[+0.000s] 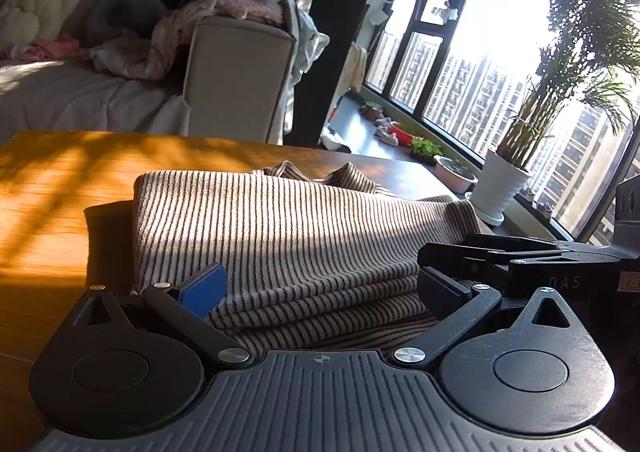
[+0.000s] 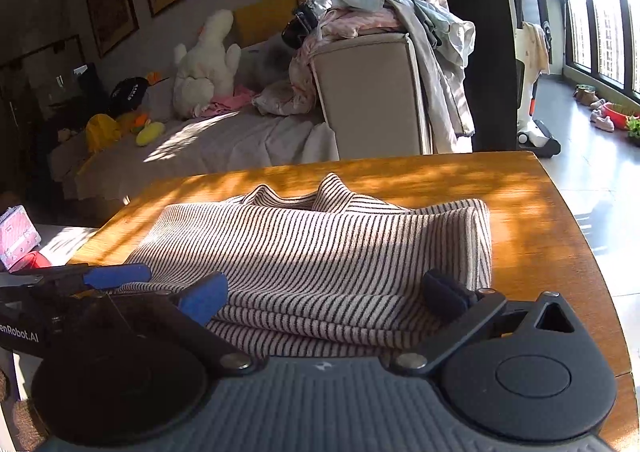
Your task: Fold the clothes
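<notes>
A striped beige-and-black garment [image 1: 288, 236] lies folded in layers on the wooden table [image 1: 52, 204]; its collar points away from me. My left gripper [image 1: 320, 288] stands open, its blue pad [image 1: 204, 290] and black pad [image 1: 442, 292] at either side of the garment's near edge, not pressing it. In the right wrist view the same garment [image 2: 320, 252] lies on the table [image 2: 540, 252], and my right gripper [image 2: 324, 292] is wide open over its near edge. The other gripper [image 1: 500, 252] shows at the right of the left wrist view.
Beyond the table stands a sofa [image 2: 224, 148] with a white plush toy [image 2: 208, 64] and a heap of clothes [image 2: 376, 12] on its armrest. A potted palm [image 1: 508, 172] stands by the windows at the right. The table's right edge [image 2: 600, 260] is close.
</notes>
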{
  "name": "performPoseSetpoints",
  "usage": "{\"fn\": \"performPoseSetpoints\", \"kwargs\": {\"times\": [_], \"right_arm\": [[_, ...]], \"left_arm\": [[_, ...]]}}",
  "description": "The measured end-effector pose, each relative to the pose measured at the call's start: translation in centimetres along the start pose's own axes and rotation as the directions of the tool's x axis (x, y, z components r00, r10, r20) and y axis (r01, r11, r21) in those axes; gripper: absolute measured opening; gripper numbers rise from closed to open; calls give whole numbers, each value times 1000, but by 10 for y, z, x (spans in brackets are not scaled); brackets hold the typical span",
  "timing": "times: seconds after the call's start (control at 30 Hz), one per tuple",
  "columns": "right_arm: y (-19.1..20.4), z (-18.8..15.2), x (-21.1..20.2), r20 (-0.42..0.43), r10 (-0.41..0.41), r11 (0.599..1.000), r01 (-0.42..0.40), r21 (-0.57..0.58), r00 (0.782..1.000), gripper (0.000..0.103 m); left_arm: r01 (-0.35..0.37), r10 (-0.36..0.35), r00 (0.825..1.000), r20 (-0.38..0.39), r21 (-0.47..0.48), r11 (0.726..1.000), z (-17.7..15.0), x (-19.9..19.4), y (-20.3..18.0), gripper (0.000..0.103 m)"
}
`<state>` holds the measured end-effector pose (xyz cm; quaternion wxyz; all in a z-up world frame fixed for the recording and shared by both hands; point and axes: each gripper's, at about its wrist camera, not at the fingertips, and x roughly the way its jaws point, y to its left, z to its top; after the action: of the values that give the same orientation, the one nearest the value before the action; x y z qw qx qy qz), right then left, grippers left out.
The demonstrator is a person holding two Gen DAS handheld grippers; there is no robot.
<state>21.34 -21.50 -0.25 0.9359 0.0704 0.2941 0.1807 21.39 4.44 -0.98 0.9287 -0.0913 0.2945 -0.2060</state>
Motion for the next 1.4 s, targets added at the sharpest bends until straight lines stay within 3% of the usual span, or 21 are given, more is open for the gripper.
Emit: {"fn": "performPoseSetpoints", "kwargs": {"times": [0.67, 1.4], "right_arm": [[-7, 1, 0, -2, 41, 999, -40, 34, 999, 103], [-7, -1, 0, 28, 23, 999, -24, 36, 999, 103]], "left_arm": [[-11, 11, 1000, -8, 11, 1000, 0, 2, -1, 103], [19, -19, 1000, 8, -29, 999, -2, -1, 5, 103]]}}
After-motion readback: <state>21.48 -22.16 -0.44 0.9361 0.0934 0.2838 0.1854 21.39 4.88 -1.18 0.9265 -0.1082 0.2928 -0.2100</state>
